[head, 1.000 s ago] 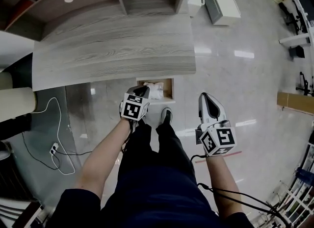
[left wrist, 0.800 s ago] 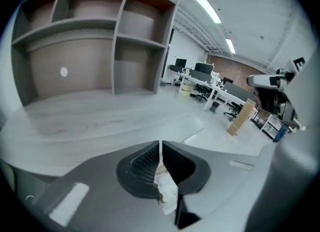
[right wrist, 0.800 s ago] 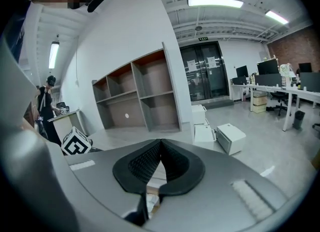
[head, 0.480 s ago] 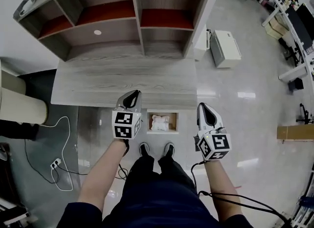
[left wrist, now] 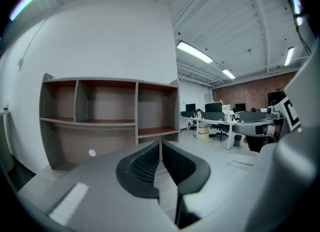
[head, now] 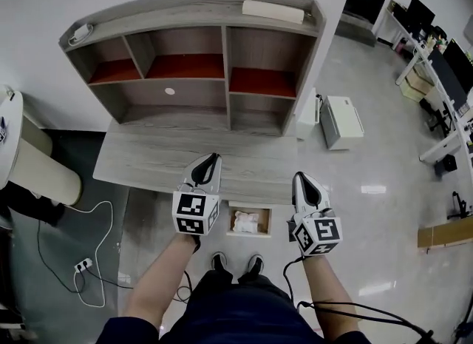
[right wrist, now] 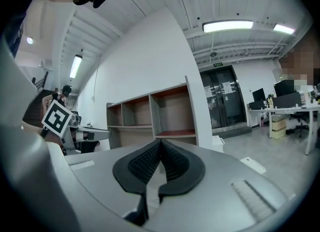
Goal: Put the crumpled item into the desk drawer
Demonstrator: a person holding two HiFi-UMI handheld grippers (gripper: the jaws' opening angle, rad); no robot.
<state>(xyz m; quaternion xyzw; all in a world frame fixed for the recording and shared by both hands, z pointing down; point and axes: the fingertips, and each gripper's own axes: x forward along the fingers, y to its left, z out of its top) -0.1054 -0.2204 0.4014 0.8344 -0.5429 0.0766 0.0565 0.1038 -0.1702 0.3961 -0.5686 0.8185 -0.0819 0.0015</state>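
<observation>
Below left gripper point(head: 210, 160), crumpled item point(head: 244, 221) lies in drawer point(head: 264, 221).

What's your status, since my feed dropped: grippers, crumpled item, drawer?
Left gripper shut, empty; right gripper shut, empty. Crumpled item lies inside the open drawer. Nothing blocking the drawer.

Left gripper point(head: 206, 166) and right gripper point(head: 304, 185) raised forward, fingers closed, empty.

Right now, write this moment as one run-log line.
left gripper: shut, empty | right gripper: shut, empty | crumpled item: in open drawer
</observation>
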